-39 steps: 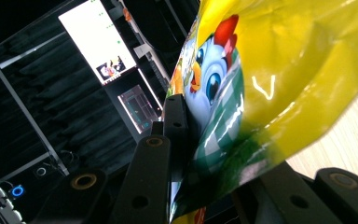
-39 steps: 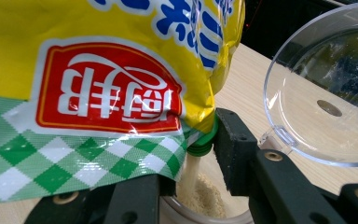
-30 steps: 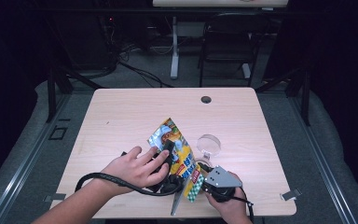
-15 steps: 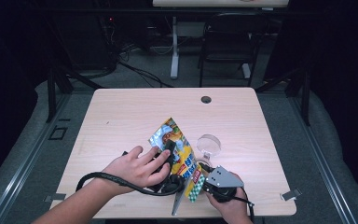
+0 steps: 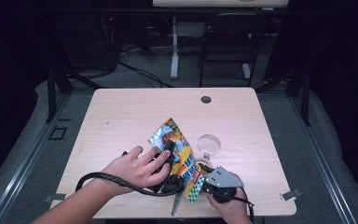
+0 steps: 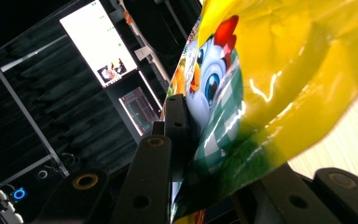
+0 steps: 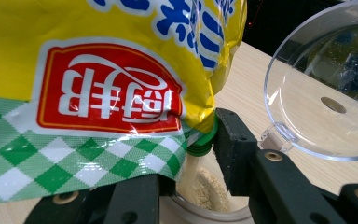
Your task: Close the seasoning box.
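Note:
A yellow seasoning bag (image 5: 177, 140) with a cartoon chick (image 6: 214, 88) and a red label (image 7: 107, 93) is tilted over the table's front middle. My left gripper (image 5: 171, 148) is shut on the bag's upper part, whose foil (image 6: 284, 70) sits between its jaws. The bag's green spout (image 7: 200, 144) hangs over a clear jar (image 7: 205, 200) with pale powder in it. My right gripper (image 7: 191, 163) is shut on that jar, one finger (image 7: 235, 149) against its side. The jar's clear round lid (image 7: 317, 98) stands flipped open beside it (image 5: 208, 143). The bag hides the jar in the high view.
The wooden table (image 5: 121, 116) has a dark cable hole (image 5: 206, 99) near its far edge. A black cable (image 5: 102, 179) loops over the left forearm. A chair (image 5: 228, 37) and desk legs stand beyond the table on the dark floor.

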A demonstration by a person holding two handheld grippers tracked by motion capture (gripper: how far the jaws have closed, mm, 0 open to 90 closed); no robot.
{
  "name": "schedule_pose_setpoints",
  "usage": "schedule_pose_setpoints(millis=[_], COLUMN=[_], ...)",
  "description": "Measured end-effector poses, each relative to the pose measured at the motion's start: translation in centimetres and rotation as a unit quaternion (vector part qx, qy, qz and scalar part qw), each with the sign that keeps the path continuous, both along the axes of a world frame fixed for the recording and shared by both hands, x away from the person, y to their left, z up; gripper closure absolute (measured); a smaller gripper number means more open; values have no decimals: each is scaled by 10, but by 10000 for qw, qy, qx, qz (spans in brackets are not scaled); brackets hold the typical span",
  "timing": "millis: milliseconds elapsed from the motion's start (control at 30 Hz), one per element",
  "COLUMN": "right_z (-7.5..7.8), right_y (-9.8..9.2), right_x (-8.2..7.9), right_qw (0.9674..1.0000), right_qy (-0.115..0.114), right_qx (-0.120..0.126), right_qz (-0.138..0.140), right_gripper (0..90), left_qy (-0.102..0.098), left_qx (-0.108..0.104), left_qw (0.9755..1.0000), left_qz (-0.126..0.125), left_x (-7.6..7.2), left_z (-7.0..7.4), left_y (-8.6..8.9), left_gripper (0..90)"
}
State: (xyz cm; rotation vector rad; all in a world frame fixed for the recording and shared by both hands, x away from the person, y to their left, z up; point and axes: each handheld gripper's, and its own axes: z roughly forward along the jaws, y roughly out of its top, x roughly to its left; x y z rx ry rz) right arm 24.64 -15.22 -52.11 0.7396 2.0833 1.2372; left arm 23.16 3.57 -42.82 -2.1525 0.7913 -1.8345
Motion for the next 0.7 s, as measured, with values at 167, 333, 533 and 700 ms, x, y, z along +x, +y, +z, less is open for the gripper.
schedule_pose_setpoints(millis=[167, 333, 533, 700], right_z=[0, 0, 1, 0], right_y=[0, 0, -3, -2], right_x=[0, 0, -1, -1], right_qw=[10000, 10000, 10000, 10000], right_qy=[14, 15, 27, 51], right_qx=[-13, 3, 12, 22], right_qz=[2, 3, -19, -16], right_gripper=[706, 706, 706, 706], left_qy=[12, 27, 14, 4], left_qx=[3, -15, -41, -1], left_qw=[10000, 10000, 10000, 10000], left_qz=[12, 7, -40, -39], left_x=[0, 0, 1, 0], left_z=[0, 0, 0, 1], left_y=[0, -1, -3, -4], left_gripper=[813, 813, 814, 814])
